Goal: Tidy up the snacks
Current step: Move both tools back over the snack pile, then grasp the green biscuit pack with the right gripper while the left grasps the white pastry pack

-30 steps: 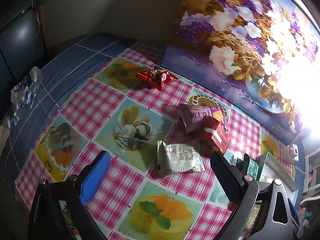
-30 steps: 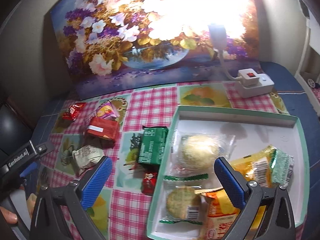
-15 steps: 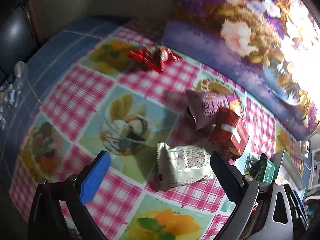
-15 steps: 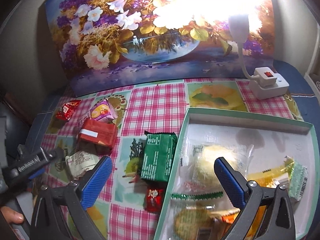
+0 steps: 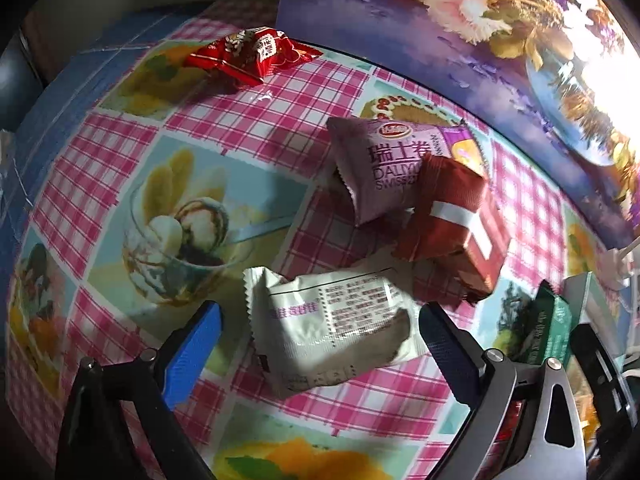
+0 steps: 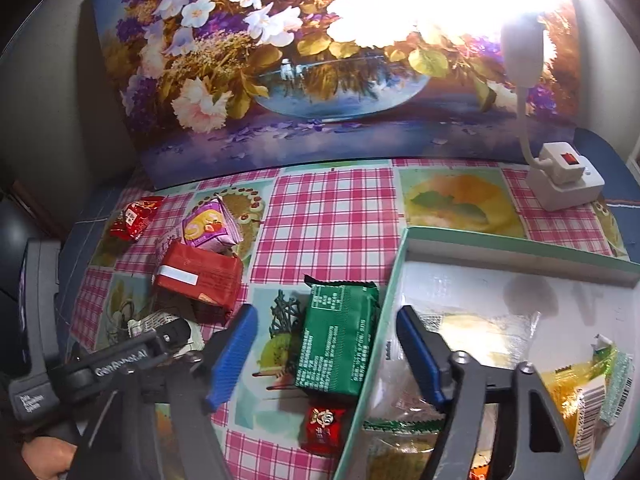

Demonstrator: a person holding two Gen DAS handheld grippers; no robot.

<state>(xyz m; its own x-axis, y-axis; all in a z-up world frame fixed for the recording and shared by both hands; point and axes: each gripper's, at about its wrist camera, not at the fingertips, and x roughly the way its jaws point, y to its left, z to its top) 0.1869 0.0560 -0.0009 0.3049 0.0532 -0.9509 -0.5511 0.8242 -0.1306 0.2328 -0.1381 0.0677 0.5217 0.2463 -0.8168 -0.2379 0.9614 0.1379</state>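
your left gripper (image 5: 320, 340) has its jaws spread around the white packet (image 5: 332, 334); your right gripper (image 6: 326, 354) has just been closing its jaws, not yet pinching the green packet (image 6: 340, 340) between them.

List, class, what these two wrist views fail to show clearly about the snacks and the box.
- Box: right wrist view, its near end cut off by the bottom edge and hidden behind the right gripper.
- White packet: same view, mostly hidden by the left gripper.
- Green packet: left wrist view, partly behind the gripper's finger.
- Painting: top washed out by lamp glare.
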